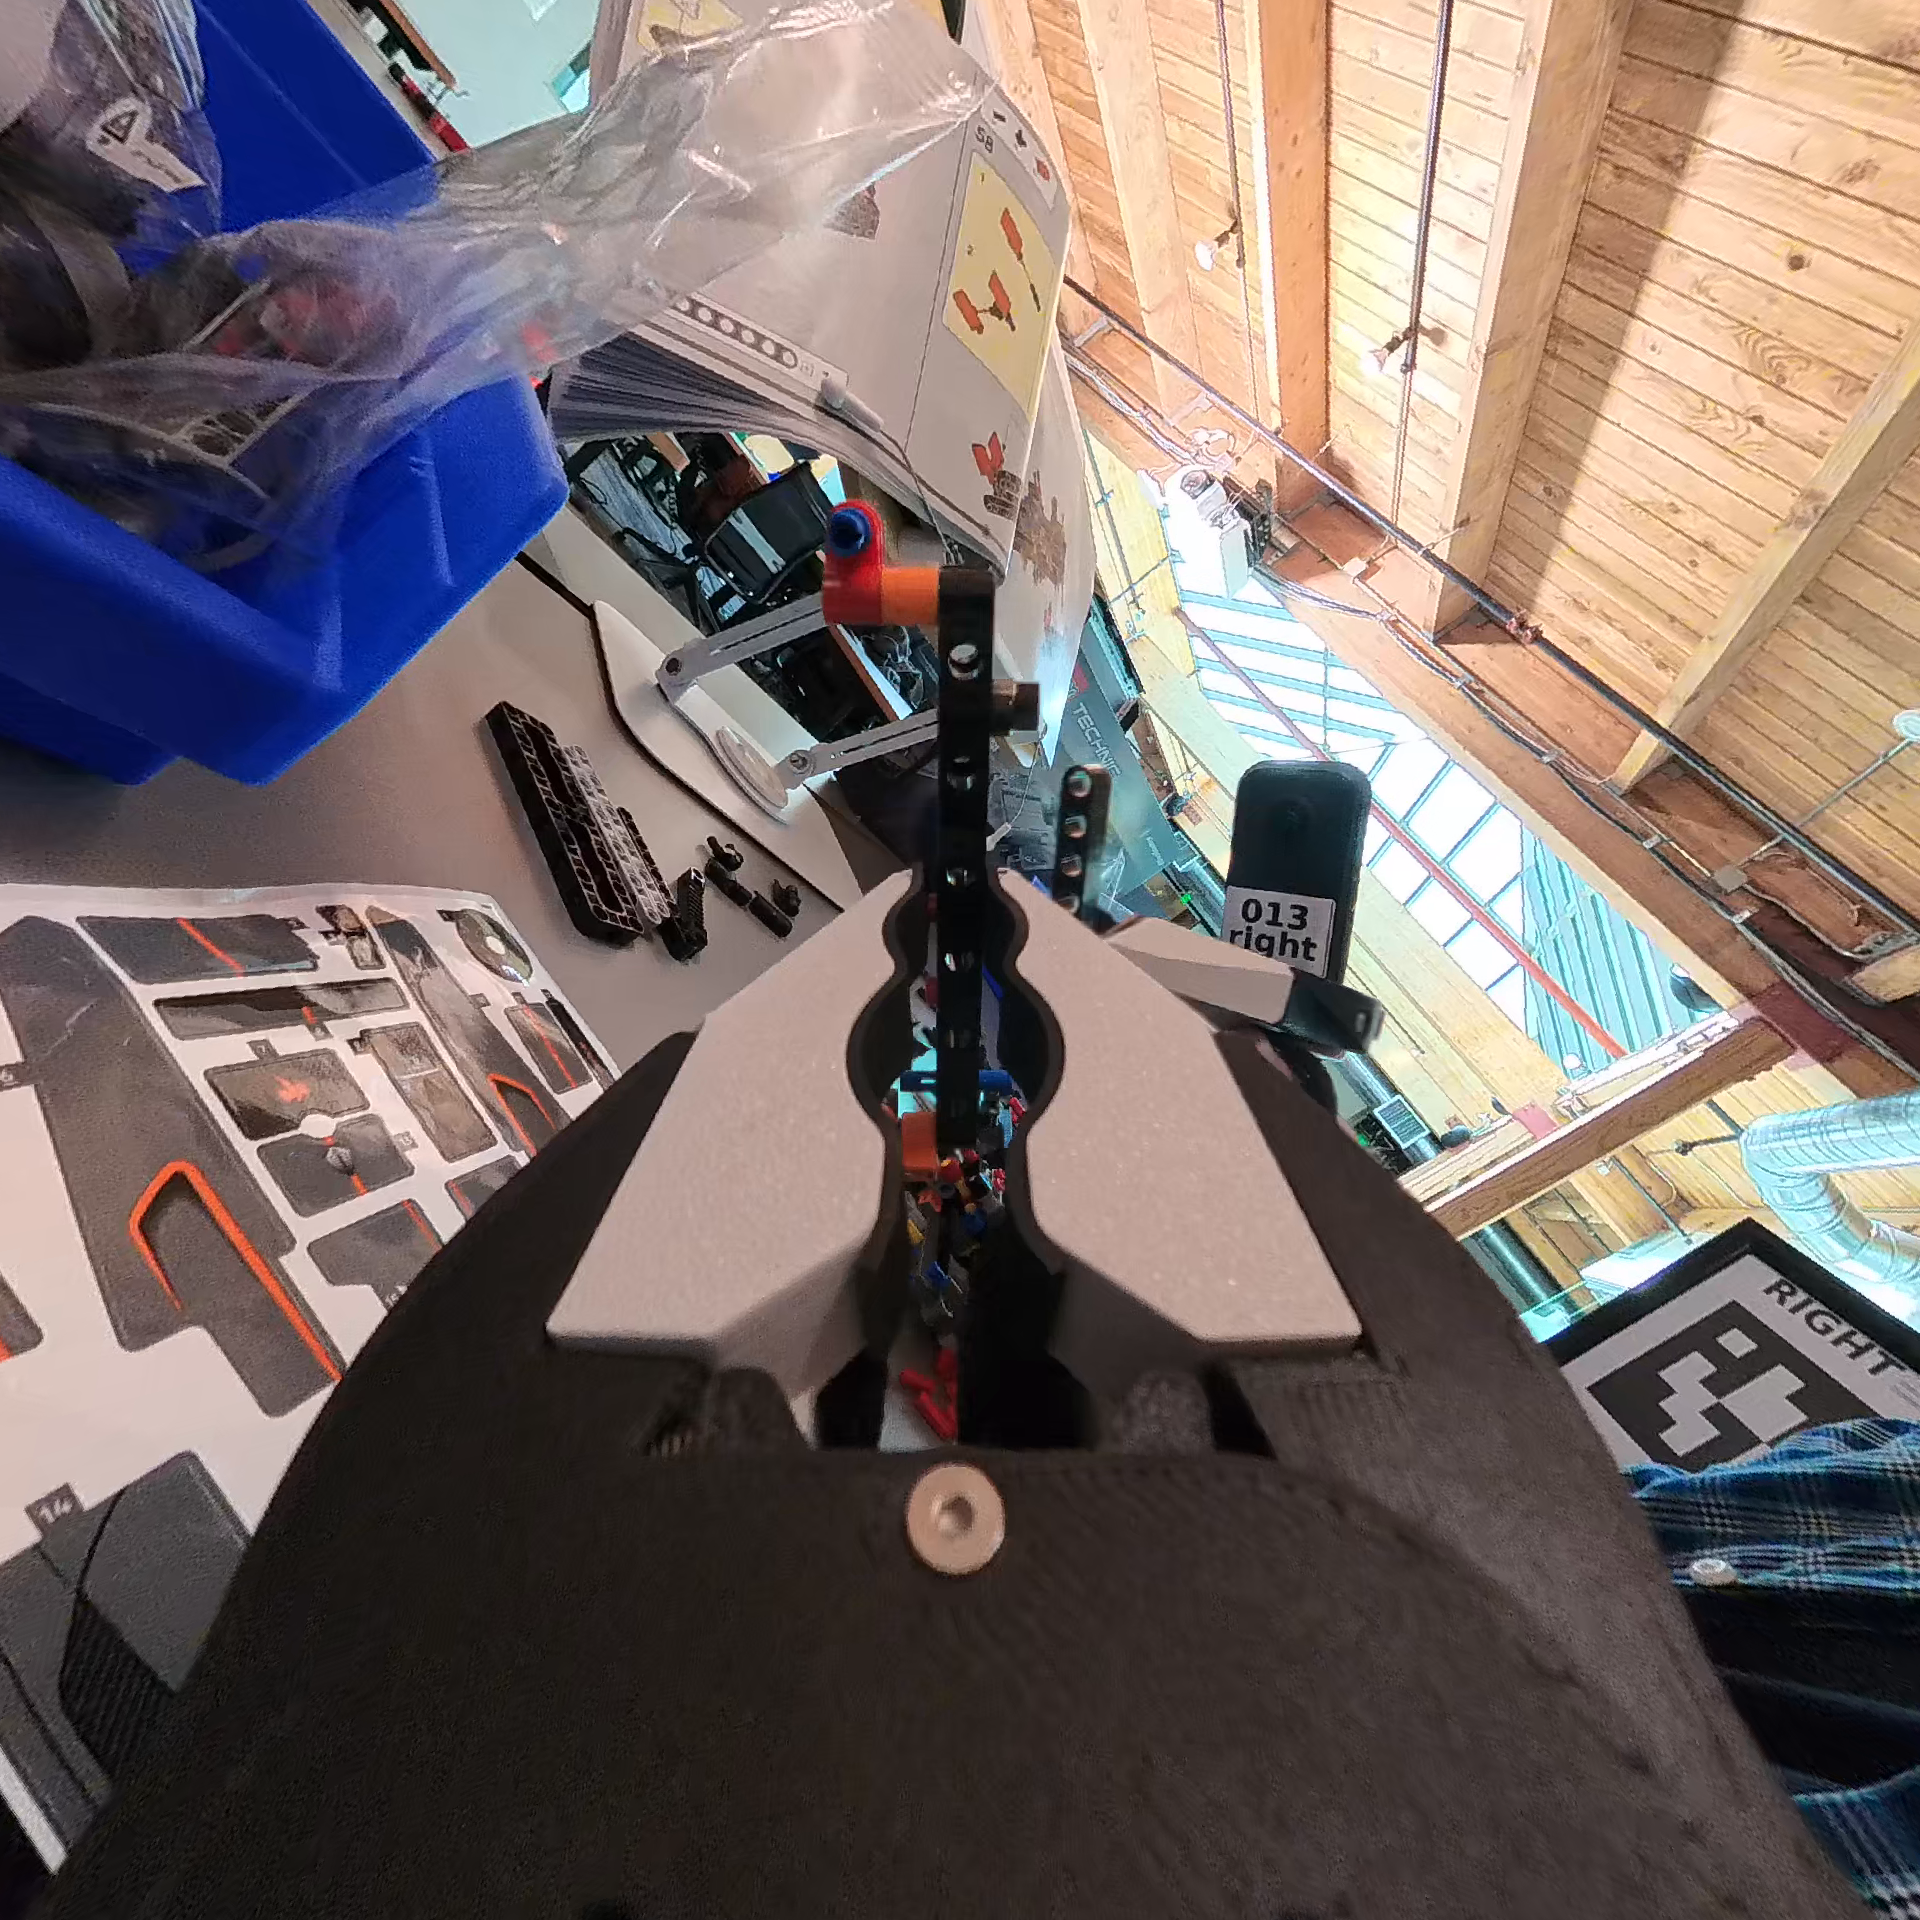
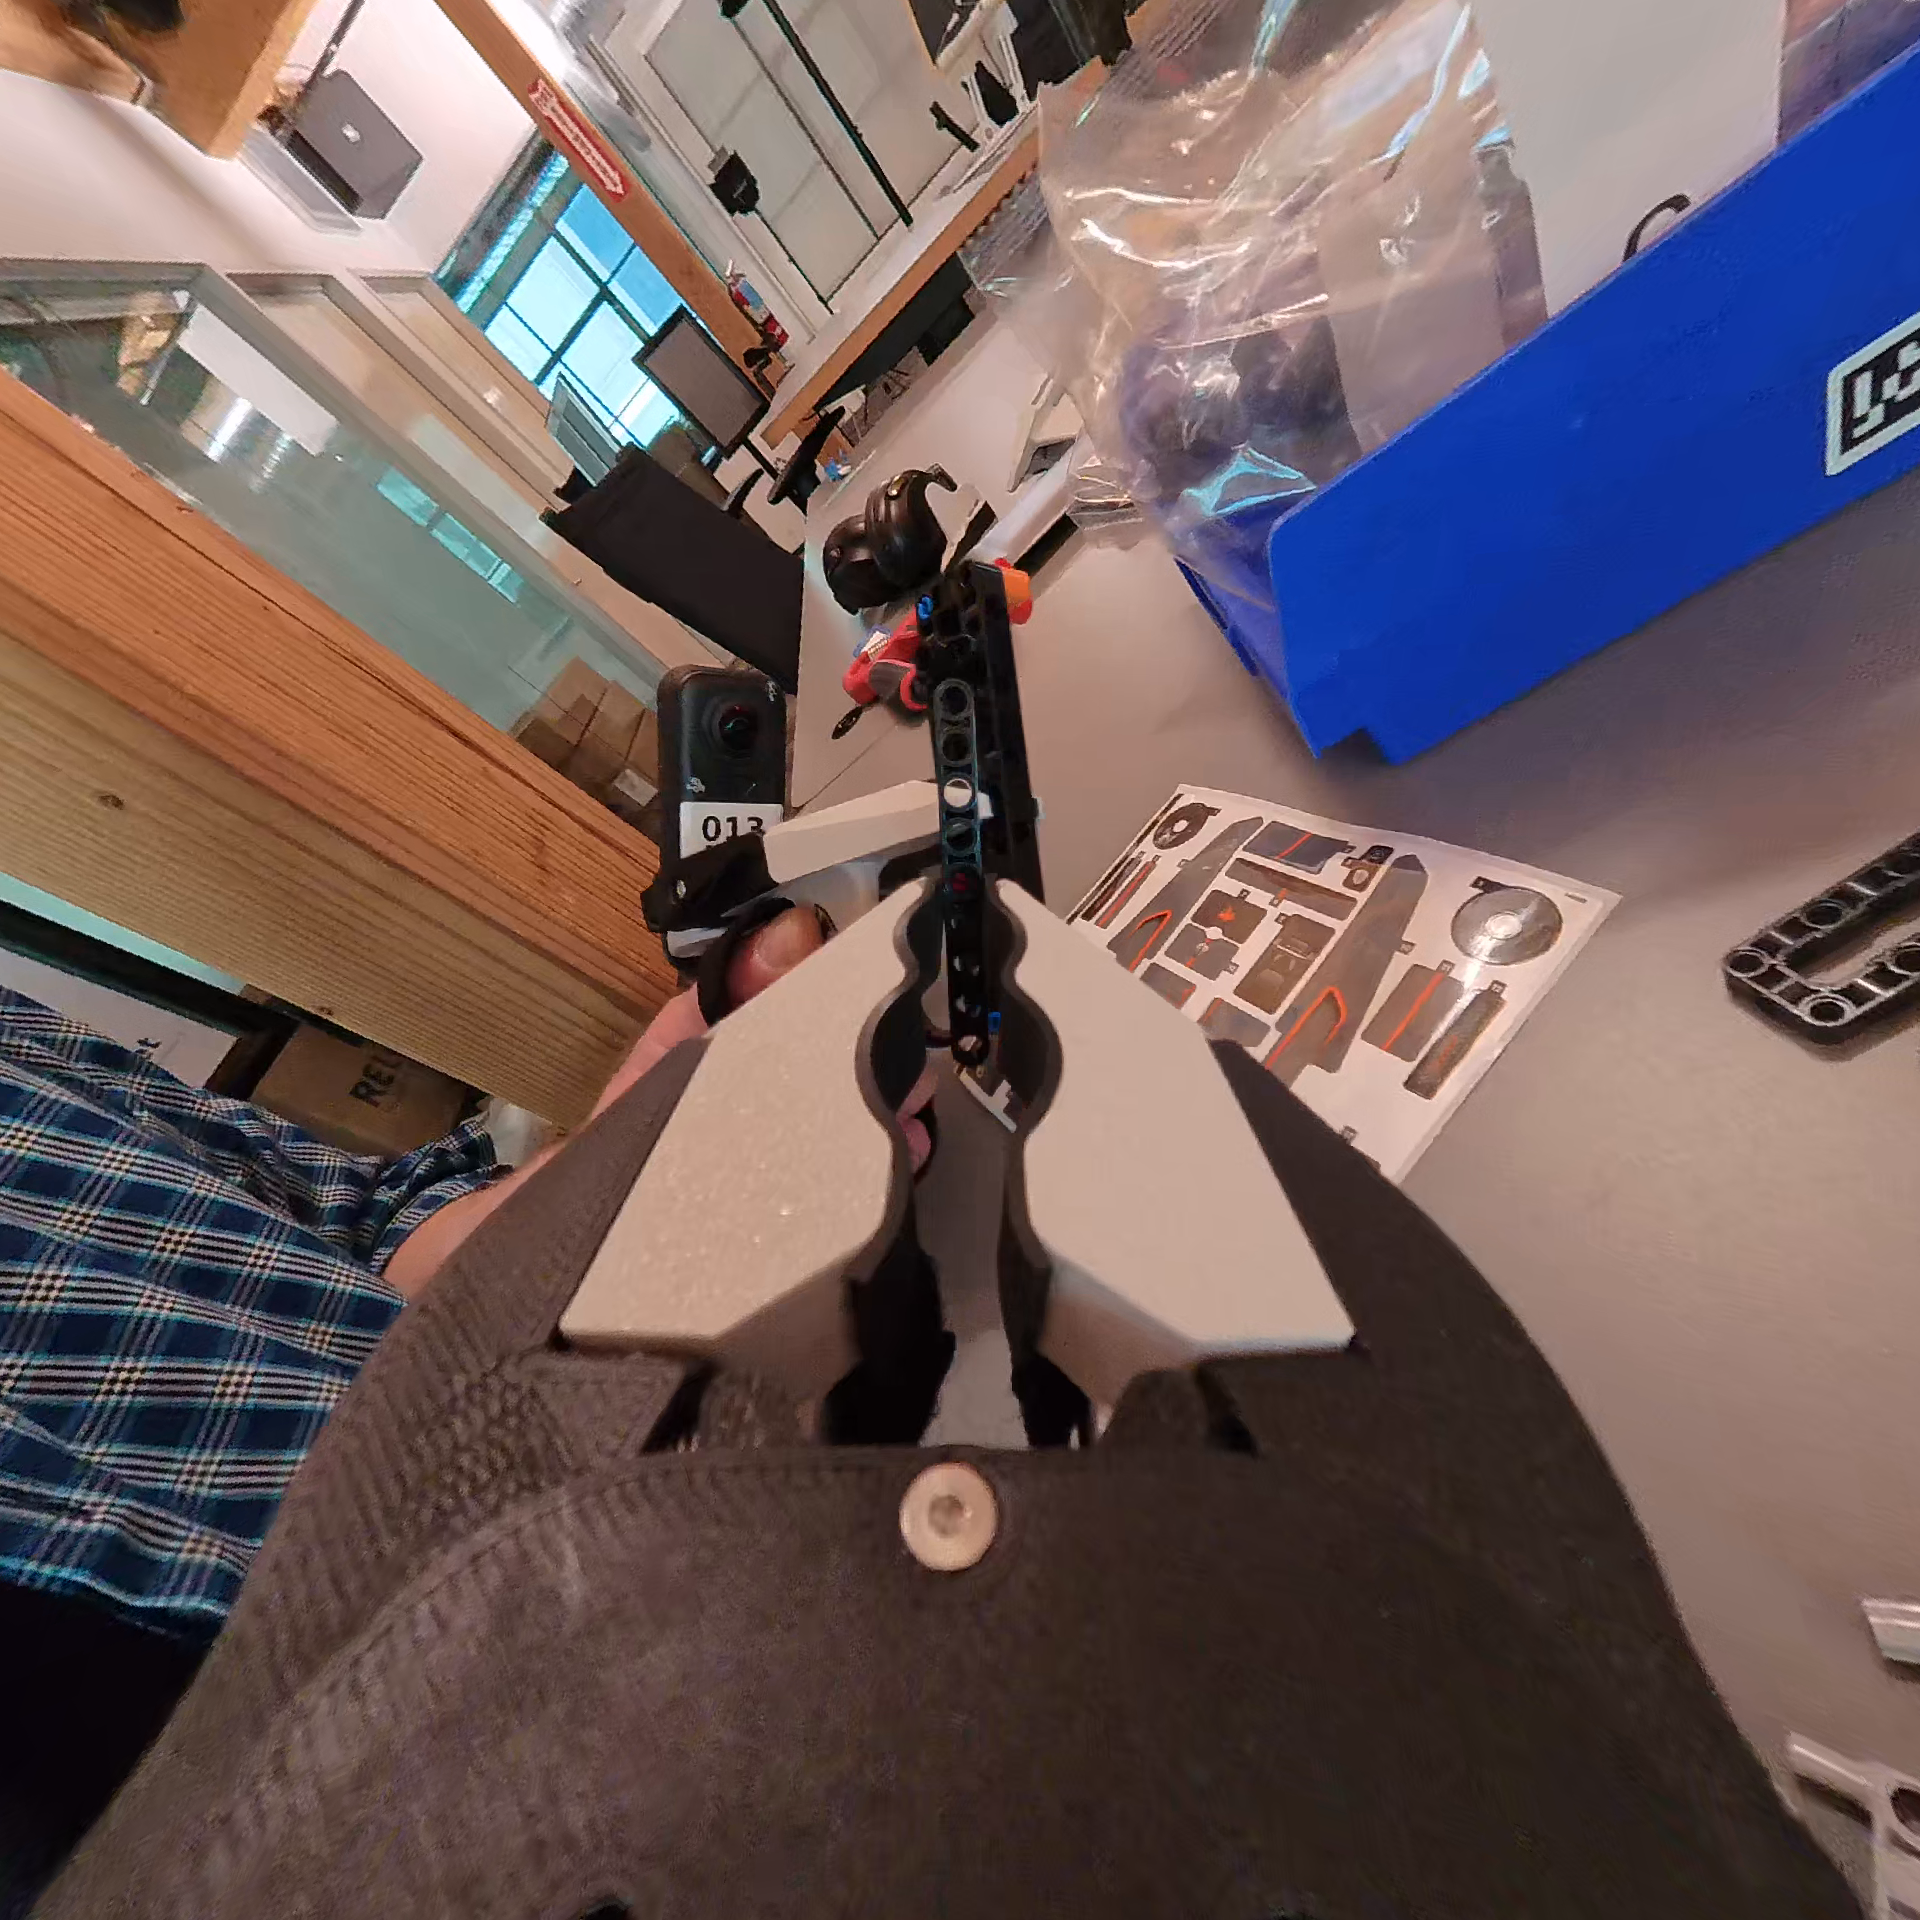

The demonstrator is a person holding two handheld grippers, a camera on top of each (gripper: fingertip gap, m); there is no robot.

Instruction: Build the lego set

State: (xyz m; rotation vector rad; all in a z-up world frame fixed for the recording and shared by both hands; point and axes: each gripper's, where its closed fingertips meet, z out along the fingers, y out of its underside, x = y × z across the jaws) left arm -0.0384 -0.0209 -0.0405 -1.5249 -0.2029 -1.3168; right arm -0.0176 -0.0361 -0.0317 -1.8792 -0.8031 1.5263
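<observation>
Gripping a long black holed beam (image 1: 961, 821) edge-on, the left gripper (image 1: 958, 904) is holding it up above the grey table (image 1: 416, 800). Its top is carrying a red, orange and blue connector cluster (image 1: 868, 577). Alongside, the right gripper (image 2: 961, 899) is pinching a thinner black beam (image 2: 958, 831) against that assembly. Judging by this, they are mating; next, holes must be aligning for pinning.
</observation>
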